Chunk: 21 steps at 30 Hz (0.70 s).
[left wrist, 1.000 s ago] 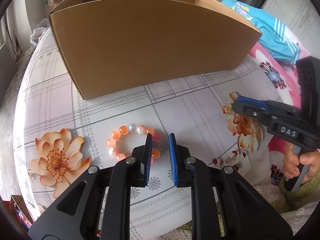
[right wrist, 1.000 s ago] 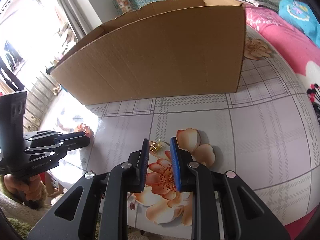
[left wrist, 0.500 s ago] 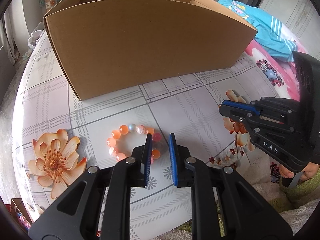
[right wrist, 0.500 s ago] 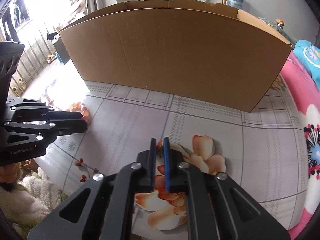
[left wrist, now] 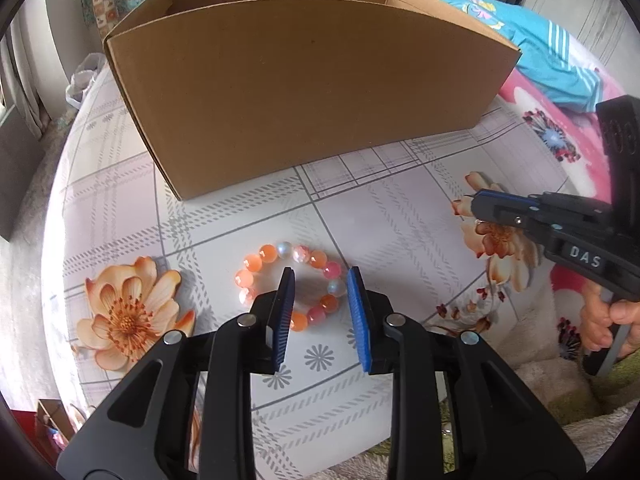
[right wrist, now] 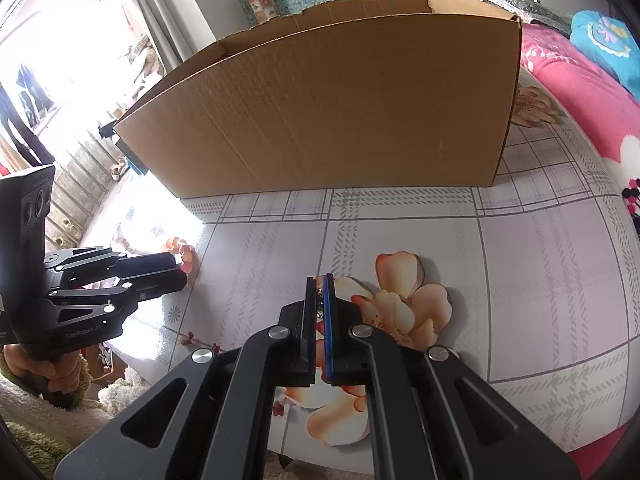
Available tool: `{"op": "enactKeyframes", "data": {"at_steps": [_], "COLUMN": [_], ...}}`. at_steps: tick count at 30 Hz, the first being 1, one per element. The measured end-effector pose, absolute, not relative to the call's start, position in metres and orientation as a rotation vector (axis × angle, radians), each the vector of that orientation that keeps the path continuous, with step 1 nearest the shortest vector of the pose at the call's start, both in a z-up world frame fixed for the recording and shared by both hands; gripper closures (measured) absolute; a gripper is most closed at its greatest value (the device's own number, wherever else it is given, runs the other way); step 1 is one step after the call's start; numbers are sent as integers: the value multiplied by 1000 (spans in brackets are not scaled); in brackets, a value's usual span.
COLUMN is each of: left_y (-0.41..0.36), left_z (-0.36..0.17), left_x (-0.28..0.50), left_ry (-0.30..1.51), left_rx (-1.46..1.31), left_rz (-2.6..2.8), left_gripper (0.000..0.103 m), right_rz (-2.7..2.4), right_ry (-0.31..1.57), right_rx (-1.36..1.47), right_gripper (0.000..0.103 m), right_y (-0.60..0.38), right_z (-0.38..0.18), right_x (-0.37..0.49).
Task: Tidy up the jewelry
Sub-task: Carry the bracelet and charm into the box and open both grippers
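Bracelet [left wrist: 294, 286] lies flat on tabletop [left wrist: 400, 216] in front of box [left wrist: 304, 92], left hand-held gripper [left wrist: 320, 280] wide over its near side; right hand-held gripper [right wrist: 319, 286] pinches small gold piece [right wrist: 319, 300] w/ narrow jaws — lift straight, clear box rim before letting go.

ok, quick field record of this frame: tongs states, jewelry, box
left tongs: open, poised over the near side of the bead bracelet, which lies flat on the tablecloth
right tongs: shut on a small gold ornament, probably an earring
cardboard box: open top, upright behind both; contents not visible
bracelet: orange, pink and pearly beads, not gripped
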<state>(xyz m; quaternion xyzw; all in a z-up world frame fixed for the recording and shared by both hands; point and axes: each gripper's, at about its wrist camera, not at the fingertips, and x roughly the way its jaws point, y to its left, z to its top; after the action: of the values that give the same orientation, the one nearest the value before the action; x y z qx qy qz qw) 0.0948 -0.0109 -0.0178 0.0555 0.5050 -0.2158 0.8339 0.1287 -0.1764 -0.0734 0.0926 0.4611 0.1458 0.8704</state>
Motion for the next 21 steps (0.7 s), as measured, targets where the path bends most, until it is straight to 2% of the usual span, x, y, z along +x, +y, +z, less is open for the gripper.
{"op": "enactKeyframes", "data": {"at_steps": [4, 6, 7, 12, 21], "left_y": [-17, -18, -19, -5, 15], "left_z": [-18, -18, -18, -8, 53], "left_x": [95, 96, 98, 99, 85], "left_ry": [1063, 1056, 1054, 1035, 892], "left_rx": [158, 178, 184, 112, 27], "left_rz": [-440, -420, -412, -422, -476], "left_gripper": [79, 92, 95, 95, 95], "right_rz": [316, 319, 324, 340, 393], "right_ry": [952, 944, 940, 909, 804], "right_rx": [213, 229, 243, 310, 402], "right_gripper": [100, 100, 100, 100, 100], "right_y": [-184, -185, -188, -204, -222], "right_z": [-72, -71, -69, -59, -20], "right_x": [125, 123, 120, 117, 108]}}
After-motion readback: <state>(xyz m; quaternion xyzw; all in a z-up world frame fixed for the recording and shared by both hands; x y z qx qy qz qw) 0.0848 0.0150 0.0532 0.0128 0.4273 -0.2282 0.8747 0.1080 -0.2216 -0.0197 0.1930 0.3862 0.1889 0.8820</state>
